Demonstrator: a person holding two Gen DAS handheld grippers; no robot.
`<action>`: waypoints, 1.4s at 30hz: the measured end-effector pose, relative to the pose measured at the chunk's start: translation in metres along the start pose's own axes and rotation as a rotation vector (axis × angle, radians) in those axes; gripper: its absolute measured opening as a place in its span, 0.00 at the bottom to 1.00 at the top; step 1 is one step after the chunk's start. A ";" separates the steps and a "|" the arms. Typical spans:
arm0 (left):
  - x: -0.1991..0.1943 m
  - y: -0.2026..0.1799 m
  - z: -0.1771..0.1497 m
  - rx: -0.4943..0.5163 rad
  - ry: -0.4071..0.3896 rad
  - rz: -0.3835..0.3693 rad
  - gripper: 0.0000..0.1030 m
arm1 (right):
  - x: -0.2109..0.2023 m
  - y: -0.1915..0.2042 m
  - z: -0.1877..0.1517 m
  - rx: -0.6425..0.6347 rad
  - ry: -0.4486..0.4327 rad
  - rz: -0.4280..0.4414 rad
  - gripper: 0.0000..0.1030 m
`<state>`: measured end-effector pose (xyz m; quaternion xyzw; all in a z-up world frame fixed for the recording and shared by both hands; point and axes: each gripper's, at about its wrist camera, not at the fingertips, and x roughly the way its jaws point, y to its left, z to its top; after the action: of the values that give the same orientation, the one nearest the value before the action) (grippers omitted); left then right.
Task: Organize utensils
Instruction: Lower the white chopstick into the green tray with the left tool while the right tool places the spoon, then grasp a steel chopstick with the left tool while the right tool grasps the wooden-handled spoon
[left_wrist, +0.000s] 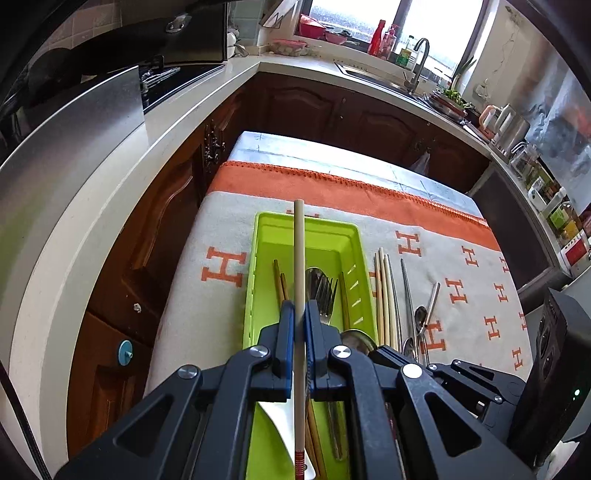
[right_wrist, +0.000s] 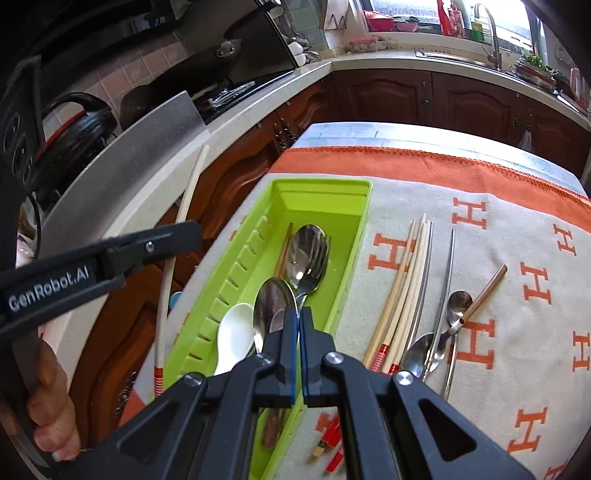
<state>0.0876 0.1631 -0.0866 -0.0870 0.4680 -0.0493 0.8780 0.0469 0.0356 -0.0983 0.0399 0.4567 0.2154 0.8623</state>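
- The left hand-held gripper (left_wrist: 299, 314) pinches a single pale chopstick (left_wrist: 299, 258) between its blue pads; the stick runs straight ahead over the green tray (left_wrist: 258, 266), and its red-striped end shows low in the left wrist view.
- The right hand-held gripper (right_wrist: 298, 317) has its jaws pressed together with nothing between them, and hangs over the near half of the tray.
- The tray lies lengthwise on the H-patterned cloth (left_wrist: 476, 266) that covers the worktop, close to the cloth's left edge, beyond which dark wooden cabinet doors (left_wrist: 155, 236) drop away.
- In the tray lie metal spoons (right_wrist: 306, 254), a white spoon (right_wrist: 236, 328) and brown chopsticks (left_wrist: 279, 280); its far end is bare green floor.
- To the right of the tray, just beside its rim, a bundle of pale chopsticks (right_wrist: 406, 280) lies on the cloth, then a pair of thin metal chopsticks (right_wrist: 448, 273), then small spoons (right_wrist: 458, 306) and a copper-coloured straw (right_wrist: 484, 291) crossing one of them.
- Further right and toward the orange border (left_wrist: 332, 184) the cloth is open.
- Only the right wrist view shows the left tool from the side, held out past the tray's left wall over the cloth edge, with fingers (right_wrist: 51, 391) on its handle, and red-ended sticks (right_wrist: 328, 435) on the cloth by the tray's near corner.
- Only the left wrist view shows a black box (left_wrist: 557, 369) at the far right edge.
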 end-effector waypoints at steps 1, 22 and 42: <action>0.005 -0.001 0.002 0.006 0.006 0.000 0.03 | 0.003 -0.001 0.000 0.001 -0.002 -0.011 0.02; 0.022 -0.008 -0.009 0.011 0.033 0.044 0.47 | -0.005 -0.027 0.008 0.076 0.022 0.045 0.07; -0.017 -0.051 -0.033 0.073 0.007 -0.002 0.50 | -0.054 -0.076 -0.001 0.183 0.022 0.041 0.07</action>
<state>0.0508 0.1123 -0.0808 -0.0550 0.4690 -0.0676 0.8789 0.0455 -0.0553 -0.0772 0.1255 0.4828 0.1907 0.8454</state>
